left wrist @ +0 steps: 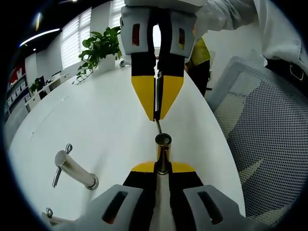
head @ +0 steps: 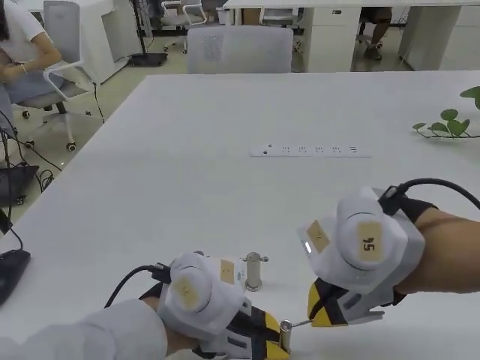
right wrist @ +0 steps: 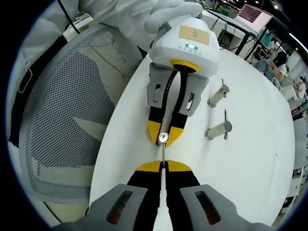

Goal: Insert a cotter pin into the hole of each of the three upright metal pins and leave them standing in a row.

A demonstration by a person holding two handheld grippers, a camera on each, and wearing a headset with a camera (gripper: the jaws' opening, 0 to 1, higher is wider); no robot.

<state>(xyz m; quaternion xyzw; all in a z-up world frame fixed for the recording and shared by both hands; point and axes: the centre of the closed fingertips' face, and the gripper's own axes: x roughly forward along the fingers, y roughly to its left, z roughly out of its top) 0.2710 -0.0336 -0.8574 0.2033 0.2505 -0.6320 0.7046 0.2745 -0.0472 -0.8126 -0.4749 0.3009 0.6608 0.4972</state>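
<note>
left tongs (left wrist: pixel 162 168) pinch the last metal pin (left wrist: pixel 163 142) upright near the tabletop (left wrist: pixel 110 120) edge; right tongs (right wrist: pixel 163 167) pinch a cotter pin (right wrist: pixel 163 153), its tip at that pin's head. first finished pin (right wrist: pixel 219 95) and second finished pin (right wrist: pixel 220 129) carry theirs. you have one insertion left.

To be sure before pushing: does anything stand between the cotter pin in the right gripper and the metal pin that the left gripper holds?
Nothing visible does. The cotter pin points straight at the metal pin.
</note>
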